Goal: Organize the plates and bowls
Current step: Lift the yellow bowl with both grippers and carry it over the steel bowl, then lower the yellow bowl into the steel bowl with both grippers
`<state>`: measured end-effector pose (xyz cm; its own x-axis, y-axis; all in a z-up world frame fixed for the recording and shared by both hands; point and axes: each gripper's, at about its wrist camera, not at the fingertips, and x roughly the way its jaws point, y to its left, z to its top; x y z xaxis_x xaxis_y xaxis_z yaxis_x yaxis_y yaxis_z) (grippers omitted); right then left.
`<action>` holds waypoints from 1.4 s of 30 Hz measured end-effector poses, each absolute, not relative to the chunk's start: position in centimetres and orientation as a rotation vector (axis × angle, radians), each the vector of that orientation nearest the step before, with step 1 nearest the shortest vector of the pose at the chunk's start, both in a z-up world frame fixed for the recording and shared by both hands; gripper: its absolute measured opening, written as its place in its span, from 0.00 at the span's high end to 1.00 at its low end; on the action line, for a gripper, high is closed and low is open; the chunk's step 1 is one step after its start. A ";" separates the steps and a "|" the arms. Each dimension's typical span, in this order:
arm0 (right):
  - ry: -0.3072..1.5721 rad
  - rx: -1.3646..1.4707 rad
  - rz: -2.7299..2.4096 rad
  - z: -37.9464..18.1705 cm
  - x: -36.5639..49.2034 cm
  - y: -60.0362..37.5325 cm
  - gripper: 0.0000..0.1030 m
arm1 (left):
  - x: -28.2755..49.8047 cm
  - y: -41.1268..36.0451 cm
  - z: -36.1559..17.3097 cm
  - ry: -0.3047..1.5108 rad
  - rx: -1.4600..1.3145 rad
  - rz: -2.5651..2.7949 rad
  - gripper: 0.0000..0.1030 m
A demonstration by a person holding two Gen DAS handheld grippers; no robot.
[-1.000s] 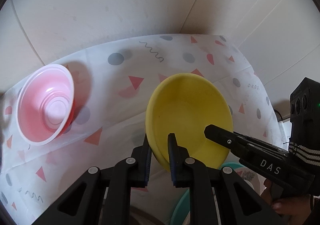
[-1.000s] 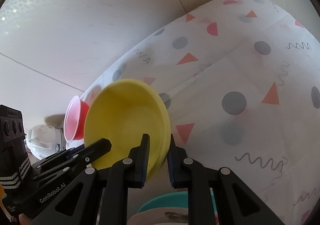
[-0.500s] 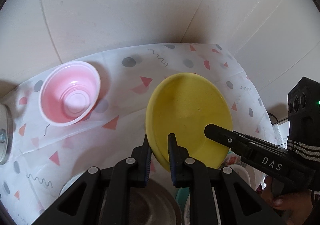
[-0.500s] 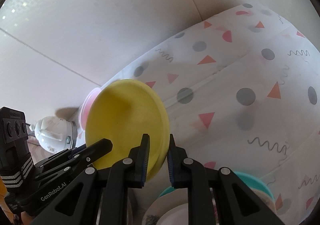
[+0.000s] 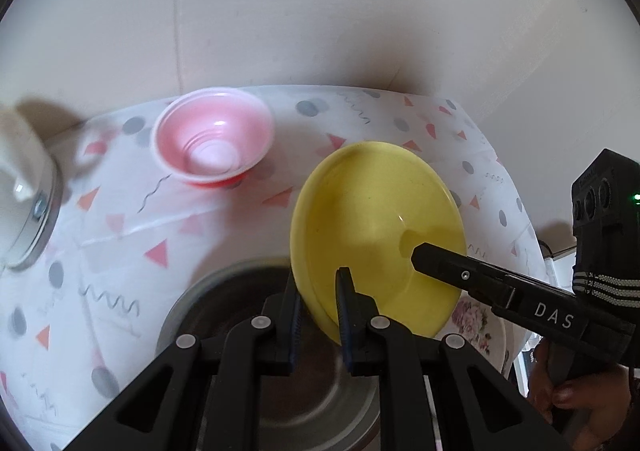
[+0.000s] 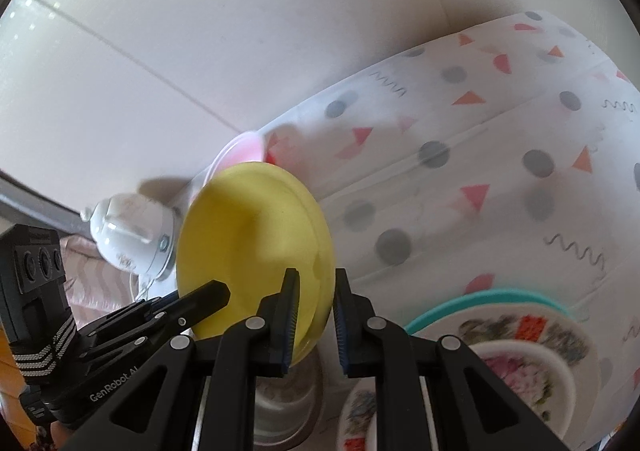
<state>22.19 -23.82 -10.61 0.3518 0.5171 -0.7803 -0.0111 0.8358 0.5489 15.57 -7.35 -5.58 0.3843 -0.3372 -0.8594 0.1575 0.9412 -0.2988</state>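
White tablecloth (image 5: 248,235) with grey dots, pink and orange triangles, squiggles covers the table under a plain wall. Steel bowl (image 5: 248,315) sits near, below the left gripper, partly hidden. Yellow plate (image 5: 376,219) is held up in the air on edge, above the steel bowl, tilted. Left gripper (image 5: 318,315) is clenched on the plate's near-left rim; right gripper (image 6: 316,315) is clenched on its opposite rim. Each gripper shows in the other's view. Pink bowl (image 5: 214,141) stands upright on the cloth, far left of the plate, apart from it. Teal-rimmed patterned plate (image 6: 532,331) and floral plate (image 5: 480,327) lie near right, stacked dishes, details blurred. White kettle-like item (image 6: 128,235) at far left edge.
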 end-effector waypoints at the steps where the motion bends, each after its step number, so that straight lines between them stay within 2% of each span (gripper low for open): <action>1: 1.176 0.497 0.371 -10.7 22.0 -23.3 0.84 | 15.2 -6.9 -5.7 1.136 -0.182 -0.312 0.84; 16: 1.265 0.432 0.438 -12.4 19.2 -18.8 0.84 | 11.3 -2.9 -9.2 1.221 -0.232 -0.224 0.84; 36: 1.357 0.292 0.415 -14.2 18.6 -16.8 0.81 | 10.6 -3.4 -11.9 1.284 -0.167 -0.177 0.84; 42: 1.390 0.275 0.408 -14.5 18.8 -15.9 0.73 | 10.7 -3.6 -12.3 1.298 -0.153 -0.162 0.84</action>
<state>18.80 -15.94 -14.46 0.1277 0.4343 -0.8917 -0.1164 0.8994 0.4214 10.67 -3.57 -12.30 0.2614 -0.2050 -0.9432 0.0336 0.9785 -0.2034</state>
